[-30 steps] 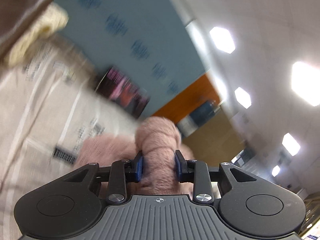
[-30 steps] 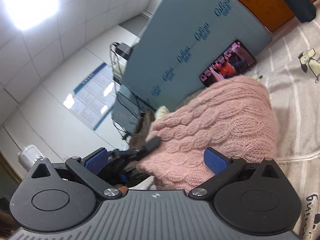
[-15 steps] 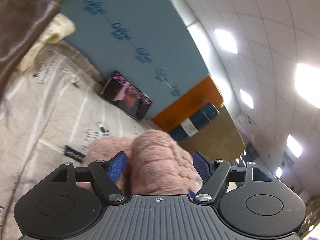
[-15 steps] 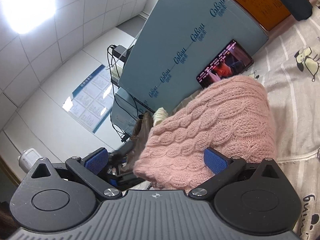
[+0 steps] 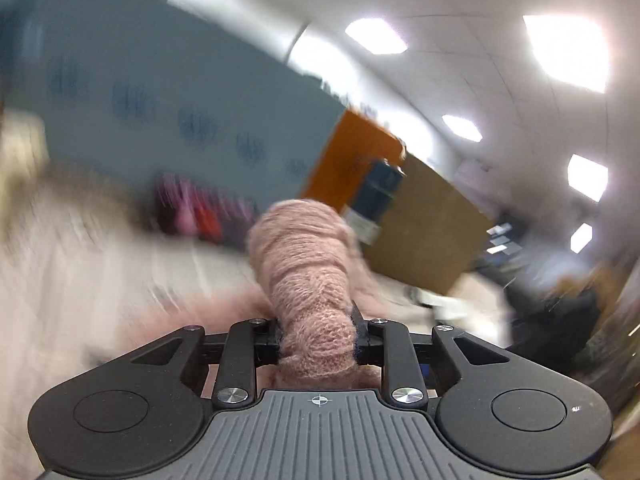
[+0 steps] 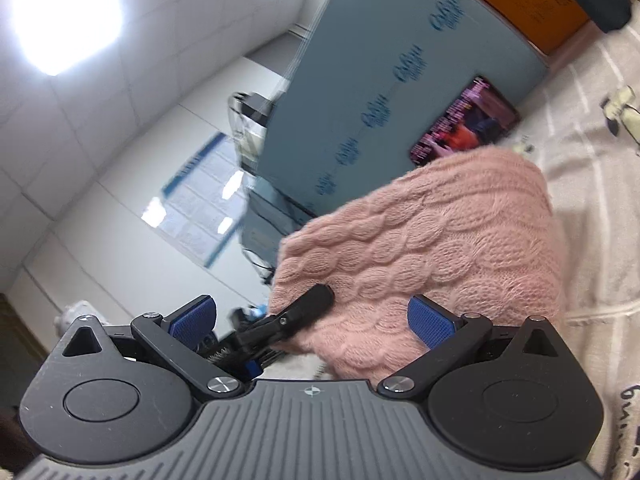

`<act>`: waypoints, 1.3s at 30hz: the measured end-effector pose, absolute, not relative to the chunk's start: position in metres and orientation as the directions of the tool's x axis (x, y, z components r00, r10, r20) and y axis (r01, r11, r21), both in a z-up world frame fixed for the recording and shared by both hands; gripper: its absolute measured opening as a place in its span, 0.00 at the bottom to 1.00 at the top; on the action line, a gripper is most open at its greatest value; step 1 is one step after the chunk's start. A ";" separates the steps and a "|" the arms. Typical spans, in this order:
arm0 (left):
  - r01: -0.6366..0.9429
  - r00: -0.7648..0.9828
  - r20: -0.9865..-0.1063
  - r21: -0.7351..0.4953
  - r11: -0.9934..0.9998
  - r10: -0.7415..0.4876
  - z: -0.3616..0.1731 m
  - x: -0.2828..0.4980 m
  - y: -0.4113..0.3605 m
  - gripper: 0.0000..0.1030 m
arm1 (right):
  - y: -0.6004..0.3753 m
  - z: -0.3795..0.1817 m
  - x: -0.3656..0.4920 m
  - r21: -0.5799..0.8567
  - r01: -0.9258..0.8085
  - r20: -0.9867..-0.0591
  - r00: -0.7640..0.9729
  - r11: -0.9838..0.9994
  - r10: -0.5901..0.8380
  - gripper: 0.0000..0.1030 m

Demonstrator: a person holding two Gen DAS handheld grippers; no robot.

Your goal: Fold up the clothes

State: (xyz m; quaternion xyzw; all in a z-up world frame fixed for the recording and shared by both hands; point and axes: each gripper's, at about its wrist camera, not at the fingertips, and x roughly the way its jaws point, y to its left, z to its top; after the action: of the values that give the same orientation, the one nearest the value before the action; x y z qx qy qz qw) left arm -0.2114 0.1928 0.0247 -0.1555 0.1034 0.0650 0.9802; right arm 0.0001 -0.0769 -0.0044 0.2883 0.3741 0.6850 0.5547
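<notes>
the pink cable-knit sweater [image 6: 452,248] lies in a thick folded bundle on the pale printed bedsheet [image 6: 592,184], and one bunched part of it rises as a roll straight ahead of the left gripper [image 5: 316,340]. this gripper is pressed together on the knit, and the wool bulges over both pads. the long axis of the held roll runs away from the claw, forward and a little up, so i judge the next fold will turn on carrying this part over the rest of the bundle.

the right gripper [image 6: 312,320] is spread wide and holds nothing. the bundle sits just in front of its right finger [image 6: 432,326], while the left finger [image 6: 192,318] has only room behind it. a black bar of the left gripper shows at the near edge of the knit in this view. so the sweater lies forward and to the right of the right claw, and the left arm is the one already on it.

behind the sweater a phone [image 6: 464,120] with a lit screen leans on a grey-blue board [image 6: 400,60]. a dark bottle [image 5: 376,196] stands further along. the left view is blurred, so fine detail there i cannot tell.
</notes>
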 end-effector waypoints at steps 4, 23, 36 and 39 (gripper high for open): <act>-0.207 0.957 -0.280 -0.463 0.862 0.079 0.011 -0.221 0.215 0.24 | -0.080 0.001 -0.001 0.820 -0.559 -0.004 -0.221 -0.123 0.975 1.00; -0.424 0.892 -0.374 -0.505 0.752 0.252 -0.003 -0.224 0.231 0.87 | -0.085 -0.003 0.002 0.807 -0.590 -0.065 -0.132 -0.026 0.989 1.00; -0.432 0.866 -0.458 -0.482 0.762 0.201 -0.015 -0.214 0.228 0.95 | -0.085 -0.005 0.001 0.751 -0.638 -0.173 0.055 0.168 0.983 1.00; -0.434 0.863 -0.464 -0.481 0.762 0.199 -0.016 -0.213 0.228 0.96 | -0.081 -0.008 0.002 0.696 -0.633 -0.293 0.181 0.339 0.939 1.00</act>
State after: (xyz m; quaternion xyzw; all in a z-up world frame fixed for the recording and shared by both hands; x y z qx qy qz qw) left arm -0.2135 0.2281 -0.0155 -0.2991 0.1965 0.1722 0.9178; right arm 0.0020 -0.0807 -0.0081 0.2161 0.3544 0.5326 0.7376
